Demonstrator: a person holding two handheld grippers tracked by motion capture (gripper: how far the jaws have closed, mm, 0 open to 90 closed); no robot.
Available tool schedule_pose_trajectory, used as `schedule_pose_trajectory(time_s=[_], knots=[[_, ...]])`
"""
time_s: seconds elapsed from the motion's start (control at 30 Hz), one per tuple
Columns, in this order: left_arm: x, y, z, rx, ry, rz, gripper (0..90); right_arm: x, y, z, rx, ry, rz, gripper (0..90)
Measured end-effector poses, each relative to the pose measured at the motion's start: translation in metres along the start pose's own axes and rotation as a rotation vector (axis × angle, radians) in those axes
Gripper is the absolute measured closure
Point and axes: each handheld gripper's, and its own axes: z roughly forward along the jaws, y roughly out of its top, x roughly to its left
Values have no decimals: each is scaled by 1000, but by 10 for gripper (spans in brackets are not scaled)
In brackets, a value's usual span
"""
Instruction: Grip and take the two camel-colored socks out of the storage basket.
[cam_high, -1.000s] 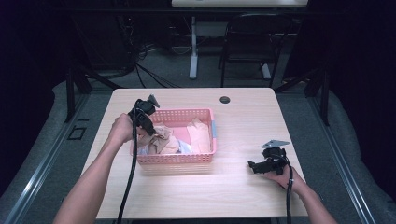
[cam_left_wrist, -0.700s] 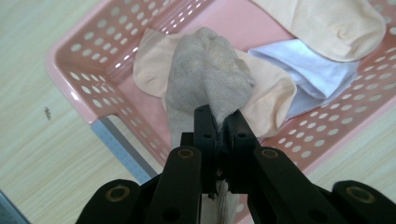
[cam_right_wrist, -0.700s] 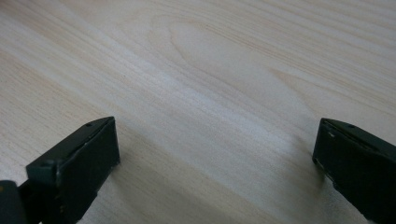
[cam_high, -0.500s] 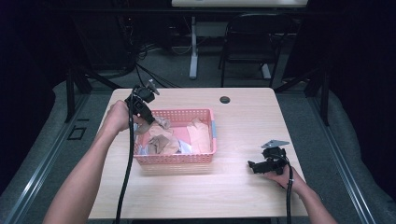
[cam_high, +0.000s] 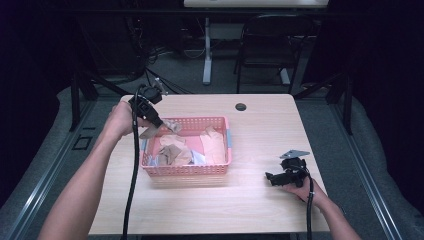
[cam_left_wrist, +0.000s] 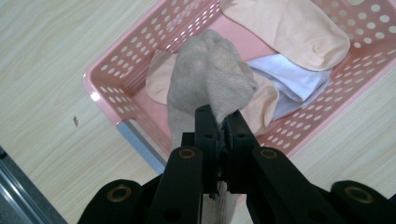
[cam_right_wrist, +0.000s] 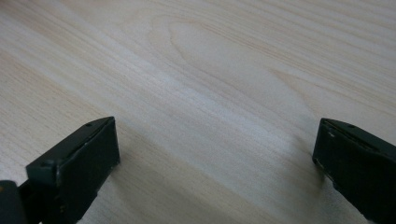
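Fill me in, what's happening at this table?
A person is picking socks out of a pink basket. The left gripper is shut on a beige sock, held above the basket's left end. The right gripper rests open over bare table, holding nothing. More socks remain in the basket.

High view above table (cam_high: 260, 200), left gripper view close over basket (cam_left_wrist: 154, 32), both sharing it
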Motion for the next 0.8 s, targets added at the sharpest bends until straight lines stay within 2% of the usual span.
schedule_pose_trajectory(time_s=[0.17,0.27,0.37,0.43,0.6,0.63,0.8], knots=[[8,-7,-7,-6,10,-17,861,0,0,0,-2,4,1,0],[19,-18,-16,-15,19,-47,861,0,0,0,0,0,-1,0],[24,-23,-19,-19,27,-57,861,0,0,0,-1,2,0,0],[32,-32,-26,-23,40,-79,861,0,0,0,0,0,0,0],[44,-44,-34,-19,67,-105,861,0,0,0,0,0,0,0],[50,-51,-37,-21,74,-125,861,0,0,0,-1,3,1,0],[61,-65,-43,-22,89,-148,861,0,0,0,-4,5,4,0]])
